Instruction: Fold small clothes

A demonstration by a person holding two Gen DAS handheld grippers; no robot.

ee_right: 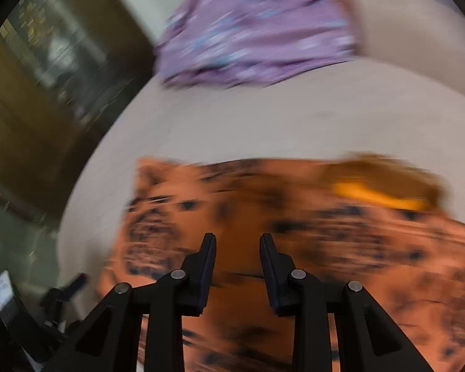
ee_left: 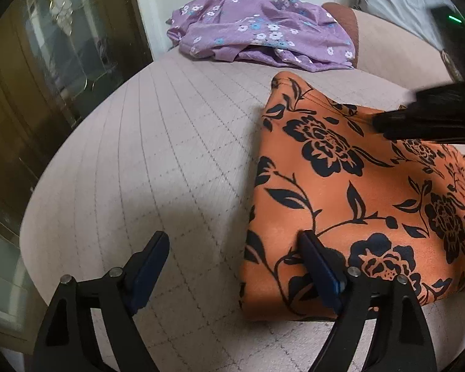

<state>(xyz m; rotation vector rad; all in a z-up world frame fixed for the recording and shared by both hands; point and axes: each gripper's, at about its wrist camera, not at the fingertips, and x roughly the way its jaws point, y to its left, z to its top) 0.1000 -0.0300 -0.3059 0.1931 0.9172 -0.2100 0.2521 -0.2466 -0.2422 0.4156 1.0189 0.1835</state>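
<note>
Where visible, orange garment lengthwise rightward

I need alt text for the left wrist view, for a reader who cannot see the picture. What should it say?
An orange garment with a black flower print lies on a beige quilted surface, and the open left gripper hangs over its near left corner, without gripping it. A blurred black gripper reaches in from the right above the cloth; a crumpled purple flowered garment lies behind.
</note>
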